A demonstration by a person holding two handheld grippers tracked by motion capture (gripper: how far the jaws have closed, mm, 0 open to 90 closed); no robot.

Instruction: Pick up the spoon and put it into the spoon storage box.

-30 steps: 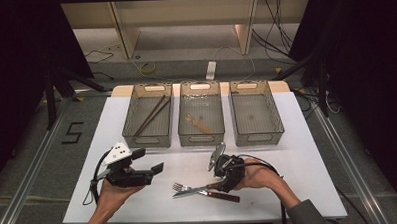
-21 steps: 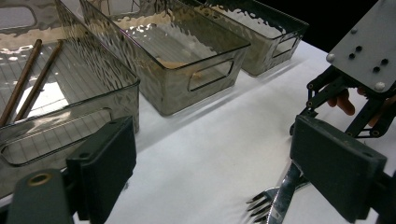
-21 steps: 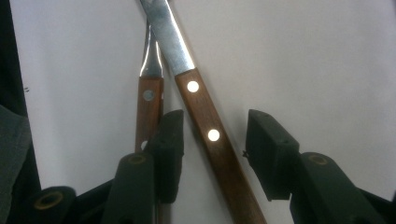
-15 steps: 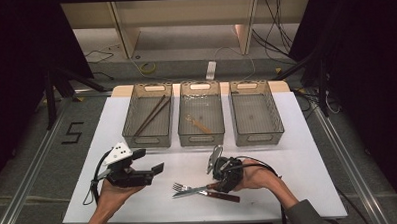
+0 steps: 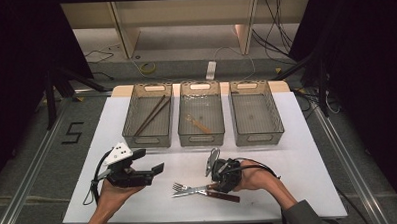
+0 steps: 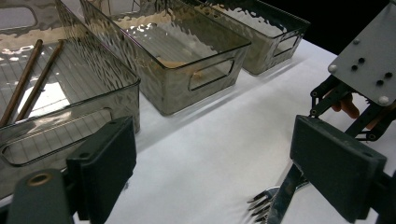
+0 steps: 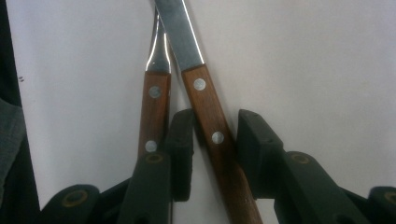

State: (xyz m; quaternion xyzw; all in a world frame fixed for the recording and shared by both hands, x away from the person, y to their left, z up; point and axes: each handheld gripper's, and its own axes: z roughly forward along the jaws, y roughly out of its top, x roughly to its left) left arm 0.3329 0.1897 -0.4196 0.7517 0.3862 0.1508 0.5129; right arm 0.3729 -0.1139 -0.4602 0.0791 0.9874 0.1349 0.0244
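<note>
A wooden-handled knife (image 5: 202, 191) and fork (image 5: 180, 186) lie crossed on the white table (image 5: 298, 153) near its front edge. My right gripper (image 5: 224, 182) points down over their handles. In the right gripper view its jaws have just been closing and straddle the knife handle (image 7: 201, 88) with only narrow gaps, while the fork handle (image 7: 154, 102) lies outside the left jaw. The right gripper (image 7: 214, 122) is open, its pads not clearly pressing. My left gripper (image 5: 157, 172) hovers at the front left, open and empty (image 6: 215, 172), facing the fork tines (image 6: 259, 205).
Three clear trays stand in a row at the back. The left tray (image 5: 131, 139) holds two brown chopsticks (image 5: 149, 115), the middle tray (image 5: 201, 140) a small wooden utensil (image 5: 198, 123), and the right tray (image 5: 257, 138) nothing. Dark floor surrounds the table.
</note>
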